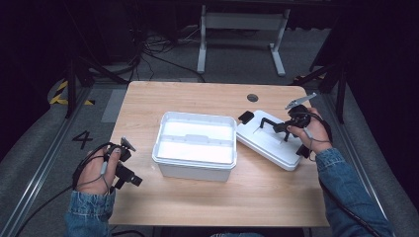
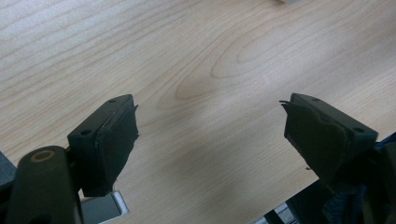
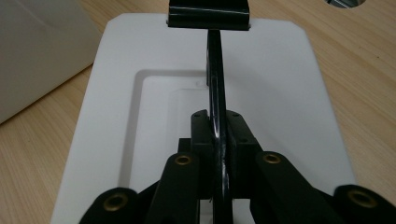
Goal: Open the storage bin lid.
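I am holding the lid (image 1: 269,139) of the white box (image 1: 195,144) by its black handle (image 3: 215,93): my right tool (image 3: 218,140) is clenched on the thin bar of that handle, both pads pressed flat against it, as the right gripper view is showing. The lid is sitting on the desk (image 1: 197,195) just to the right of the open box, tilted askew to it and close to the desk's right edge. My left tool (image 2: 210,135) is resting released near the desk's near left corner, its jaws standing wide apart with bare wood between them, well apart from the box. I am judging the main risk to be the grip itself: the bar is narrow and I am gripping it at one point only, so the lid could swing or twist around the pads as it is lifting, and a corner could knock the box rim. Since my left tool is not steadying the box, such a knock could shove it across the desk. Dragging rather than lifting could also push the lid off the right edge.
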